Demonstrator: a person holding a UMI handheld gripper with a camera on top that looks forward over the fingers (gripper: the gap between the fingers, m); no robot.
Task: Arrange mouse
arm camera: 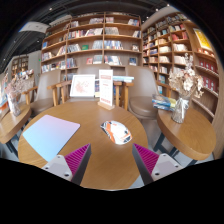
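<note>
— Setting?
— A library or bookshop room, seen from the gripper (111, 160) looking forward along its two fingers. A round wooden table (95, 125) directly ahead. Tall bookshelves (95, 45) across the back wall and along the right side.

— State of the fingers?
— Spread wide, released, holding nothing. Magenta pads (77, 157) on the inner faces, with bare tabletop between them.

— And the mouse?
— Resting on the table just beyond the fingers, a little nearer the right one. The mouse (116, 131) pale with reddish markings, lying at a slant, not touched by either finger.

— Anything beside it?
— A light grey mouse pad (49, 135) lying flat to the left of the mouse, apart from it. Further back, at the table's far edge, upright display cards (93, 87). To the right, a second table with a vase of flowers (182, 95) and a stack of books (163, 102).
</note>
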